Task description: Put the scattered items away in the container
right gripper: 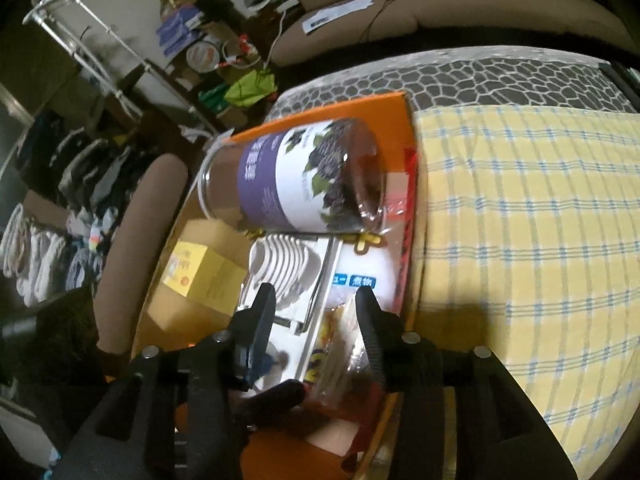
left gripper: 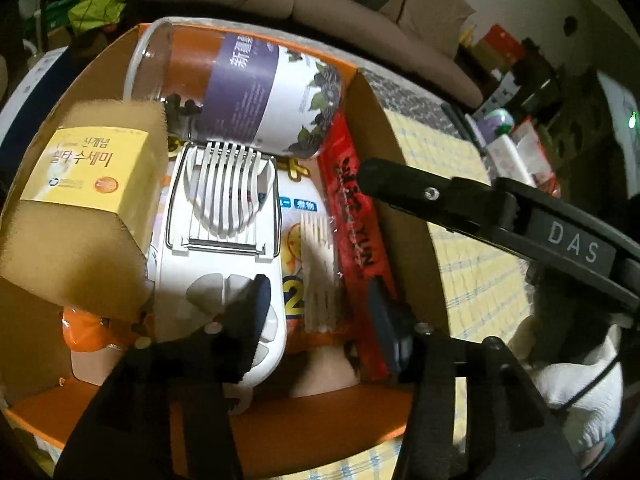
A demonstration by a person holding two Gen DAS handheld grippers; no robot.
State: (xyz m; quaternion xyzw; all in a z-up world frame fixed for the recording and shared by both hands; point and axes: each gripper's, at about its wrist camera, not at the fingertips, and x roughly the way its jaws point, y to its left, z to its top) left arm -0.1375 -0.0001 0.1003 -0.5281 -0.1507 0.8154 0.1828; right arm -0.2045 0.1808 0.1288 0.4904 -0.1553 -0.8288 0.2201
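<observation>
An orange cardboard box (left gripper: 280,428) holds several items. A clear jar (left gripper: 260,92) with a purple and white label lies on its side at the far end. Beside it sit a brown sponge pack (left gripper: 80,200) with a yellow band, a white egg slicer (left gripper: 224,216), a clear pack of white sticks (left gripper: 320,272) and a red packet (left gripper: 356,216). My left gripper (left gripper: 320,320) hovers open over the slicer and stick pack, pads touching neither. My right gripper (right gripper: 316,316) is open above the same slicer (right gripper: 288,268) and stick pack (right gripper: 340,348), inside the box (right gripper: 404,128).
The box rests on a yellow checked cloth (right gripper: 520,220) over a grey patterned cover (right gripper: 480,76). A brown sofa (left gripper: 360,4) runs behind it. A brown chair back (right gripper: 136,232) stands left of the box. Clutter and a clothes rack (right gripper: 92,40) fill the far left.
</observation>
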